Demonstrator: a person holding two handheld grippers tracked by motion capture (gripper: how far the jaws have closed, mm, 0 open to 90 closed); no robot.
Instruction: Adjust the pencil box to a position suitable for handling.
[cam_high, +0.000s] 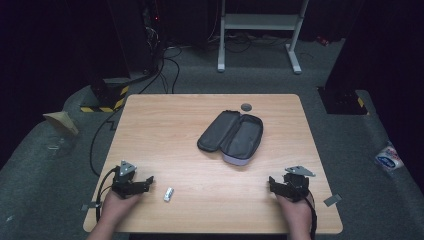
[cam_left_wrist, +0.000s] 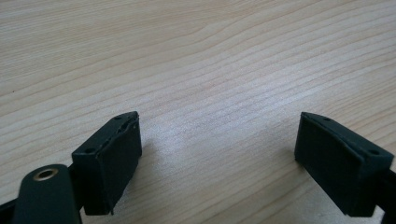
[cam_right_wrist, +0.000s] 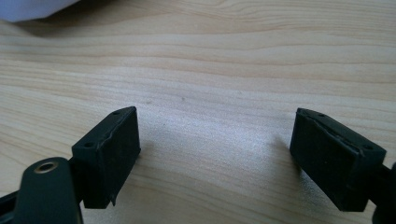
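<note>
My left claw (cam_high: 131, 181): wide open, holding nothing, resting near the table's (cam_high: 165, 120) front edge.
My right claw (cam_high: 290, 186): wide open too, ready.
Case (cam_high: 231, 136): unzipped, lying flat mid-table, waiting.
Little silver thing (cam_high: 168, 194): just beside my left claw, easy to grab.

High view steeply down over the whole table (cam_high: 165, 120); both gripper views low, close on its woodgrain.

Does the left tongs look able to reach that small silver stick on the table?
Probably yes: the left tongs, jaws open, rests beside the small silver stick with bare wooden table between.
</note>
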